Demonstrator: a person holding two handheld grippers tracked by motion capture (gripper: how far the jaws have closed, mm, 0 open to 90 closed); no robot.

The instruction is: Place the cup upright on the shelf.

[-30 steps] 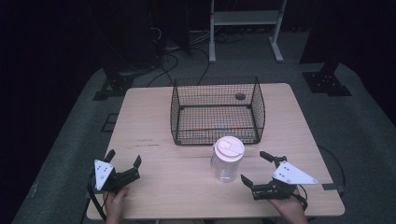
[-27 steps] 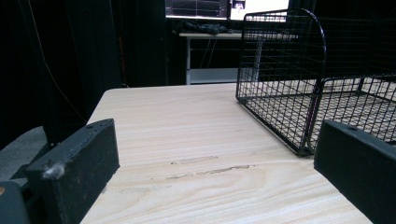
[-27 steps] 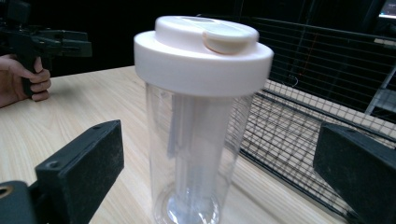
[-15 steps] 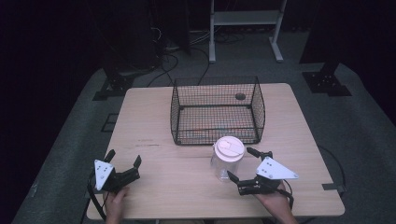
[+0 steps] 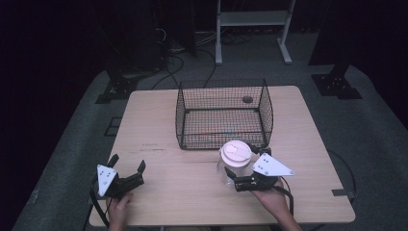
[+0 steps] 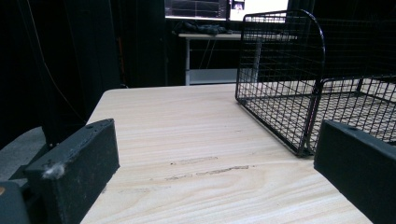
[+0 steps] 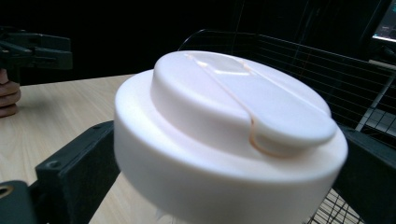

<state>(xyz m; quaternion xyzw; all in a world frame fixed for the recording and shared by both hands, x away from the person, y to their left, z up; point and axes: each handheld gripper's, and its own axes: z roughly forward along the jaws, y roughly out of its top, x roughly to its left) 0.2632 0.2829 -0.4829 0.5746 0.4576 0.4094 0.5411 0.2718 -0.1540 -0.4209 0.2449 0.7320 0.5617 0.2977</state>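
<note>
On the near right part of the counter (image 5: 159, 125), a clear jar with a white lid (image 5: 235, 161) stands upright, just in front of the black wire basket (image 5: 223, 115). The right hand-held gripper (image 5: 243, 179) sits at the jar, and in the right gripper view its two black jaws stand one on each side of the white lid (image 7: 229, 135), spread wide enough to take the jar between them. Whether the pads already touch the jar's wall I cannot tell; they look close to it but not pressed in. The jar rests on the counter, not lifted.

The left hand-held gripper (image 5: 126, 179) lies low near the front left edge, well apart from the jar. In the left gripper view its jaws stand wide with nothing but bare wood between them, and the basket (image 6: 299, 88) shows off to one side.

Judged from this, the work is at its early stage: the approach to the jar seems done, and the grip itself is at most just beginning. Left to do, as I read it, are closing on the jar, raising it and most likely carrying it over the near wall into the basket, which holds no jar and appears empty apart from a small dark spot at the far side that is too small to identify.
</note>
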